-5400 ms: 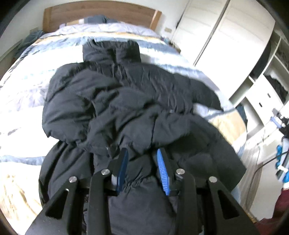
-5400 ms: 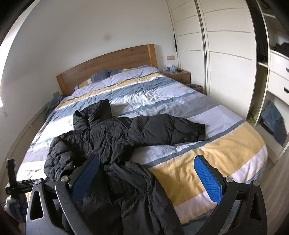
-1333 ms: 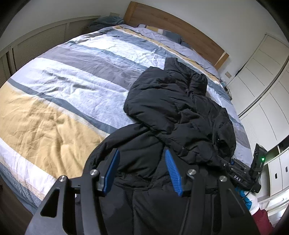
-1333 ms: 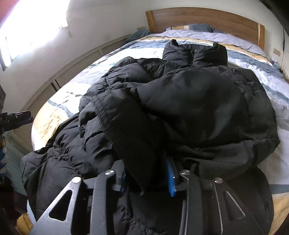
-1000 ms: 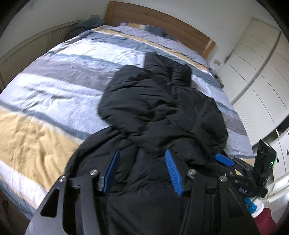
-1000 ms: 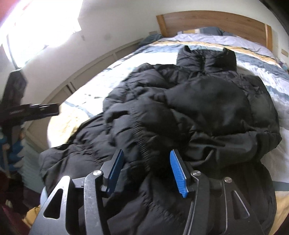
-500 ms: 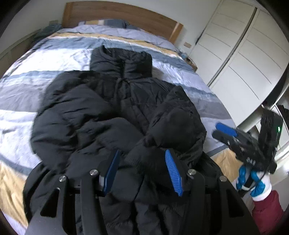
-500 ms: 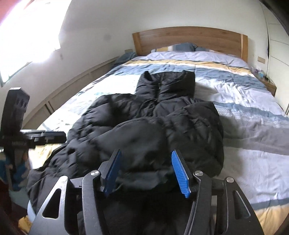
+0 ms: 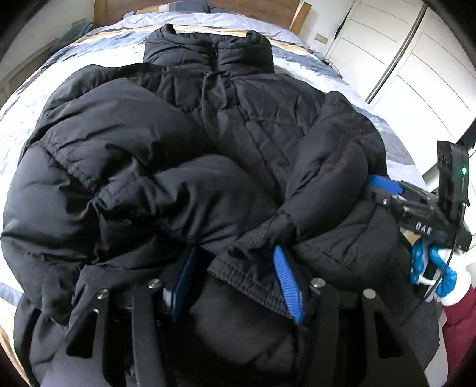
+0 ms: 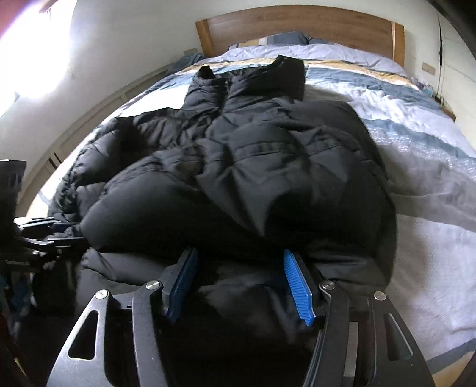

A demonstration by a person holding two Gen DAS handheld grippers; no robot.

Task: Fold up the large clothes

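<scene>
A black puffer jacket (image 9: 238, 119) lies zipped on the bed, collar (image 9: 208, 50) toward the headboard, both sleeves folded in across its front. My left gripper (image 9: 235, 250) is low on the jacket's lower middle, open, with a sleeve cuff (image 9: 247, 274) lying loose between its blue pads. My right gripper (image 10: 239, 253) is open too, down at the jacket (image 10: 267, 148) near its right lower side, dark fabric bulging between the fingers. Each gripper shows at the edge of the other's view: the right gripper (image 9: 383, 184), the left gripper (image 10: 44, 232).
The striped duvet (image 10: 416, 148) covers a bed with a wooden headboard (image 10: 297, 26). White wardrobe doors (image 9: 416, 59) stand to the right. A blue-and-white gloved hand (image 9: 431, 265) and a dark red sleeve (image 9: 458, 321) hold the right gripper.
The right gripper let go of the sleeve it held and opened. Both grippers swung round toward the headboard and sank onto the jacket's lower part, which now fills both views.
</scene>
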